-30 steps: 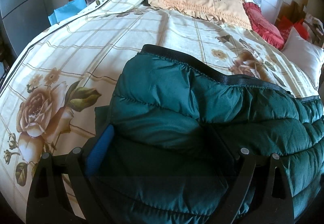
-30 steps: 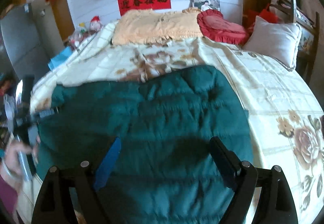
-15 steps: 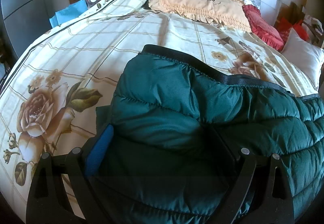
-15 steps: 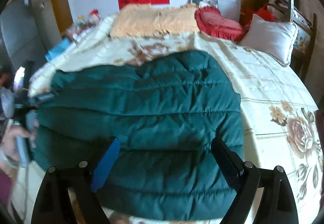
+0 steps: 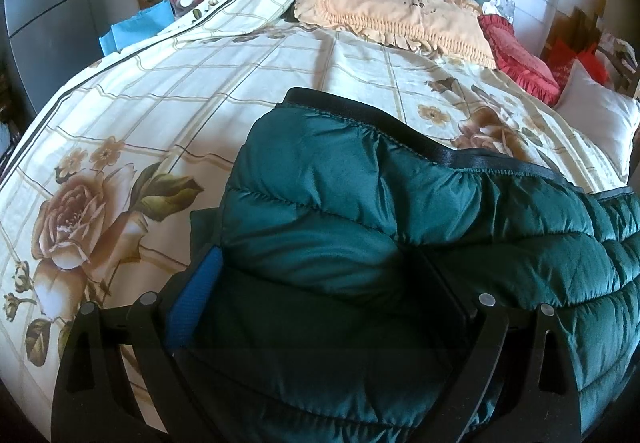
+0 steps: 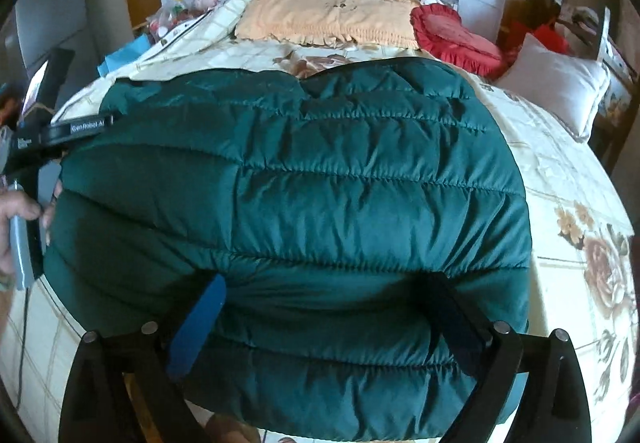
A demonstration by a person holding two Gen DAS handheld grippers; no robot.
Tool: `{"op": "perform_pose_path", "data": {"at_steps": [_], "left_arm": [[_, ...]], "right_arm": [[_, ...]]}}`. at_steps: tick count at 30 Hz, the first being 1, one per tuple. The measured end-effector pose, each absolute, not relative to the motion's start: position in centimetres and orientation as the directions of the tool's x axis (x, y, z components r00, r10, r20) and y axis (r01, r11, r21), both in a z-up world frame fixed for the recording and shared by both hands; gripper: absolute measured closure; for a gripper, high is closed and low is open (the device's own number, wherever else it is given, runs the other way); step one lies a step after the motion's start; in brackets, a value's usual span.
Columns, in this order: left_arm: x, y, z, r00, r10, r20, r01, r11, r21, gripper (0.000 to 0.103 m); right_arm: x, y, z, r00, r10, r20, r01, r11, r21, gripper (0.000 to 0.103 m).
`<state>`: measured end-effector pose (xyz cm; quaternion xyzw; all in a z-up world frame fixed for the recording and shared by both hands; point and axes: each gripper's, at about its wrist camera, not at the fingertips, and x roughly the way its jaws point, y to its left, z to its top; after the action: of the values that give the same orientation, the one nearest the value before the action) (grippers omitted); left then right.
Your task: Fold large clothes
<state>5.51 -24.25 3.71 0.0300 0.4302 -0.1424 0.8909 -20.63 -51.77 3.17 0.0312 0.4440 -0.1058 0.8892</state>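
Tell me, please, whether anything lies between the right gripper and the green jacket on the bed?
Nothing visible does: the right gripper, its jaws opening, already straddles the near edge of the green jacket.

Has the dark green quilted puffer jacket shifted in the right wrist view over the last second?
Yes. The dark green quilted puffer jacket now reaches closer to the peach ruffled pillow, covering more floral bedsheet.

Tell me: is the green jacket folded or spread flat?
Folded: the green jacket lies as a compact doubled block, no sleeves showing.

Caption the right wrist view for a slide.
Right tool opening over a green quilted jacket spread on a floral bedspread.
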Motion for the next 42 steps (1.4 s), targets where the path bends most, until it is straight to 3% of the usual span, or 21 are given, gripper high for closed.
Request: {"op": "perform_pose_path", "data": {"at_steps": [7,17,23,29,42], "left_arm": [[4.7,-22.3,4.5,0.581,-0.294,-0.759,0.264,0.950,-0.166,0.007],[0.6,-19.0,8.0,0.603,-0.312,-0.734,0.269,0.946,-0.182,0.007],[-1.9,-18.1,8.6,0.622,-0.322,-0.714,0.304,0.939,-0.159,0.007],[-2.7,-17.9,8.0,0.604,-0.316,-0.732,0.312,0.939,-0.147,0.007],[-3.9,-18.0,6.6,0.584,-0.313,-0.749,0.309,0.939,-0.152,0.007]], "right_arm": [[-22.5,-50.6,7.0,0.660,-0.110,-0.743,0.209,0.977,0.041,0.006],[-17.8,-45.1,8.3,0.707,-0.089,-0.702,0.136,0.991,0.011,0.006],[-14.8,-43.4,5.7,0.651,-0.124,-0.749,0.143,0.989,-0.040,0.011],[-13.8,-44.1,2.9,0.610,-0.132,-0.782,0.177,0.984,-0.028,0.006],[-19.6,-43.4,6.7,0.654,-0.106,-0.749,0.146,0.989,-0.013,0.007]]}}
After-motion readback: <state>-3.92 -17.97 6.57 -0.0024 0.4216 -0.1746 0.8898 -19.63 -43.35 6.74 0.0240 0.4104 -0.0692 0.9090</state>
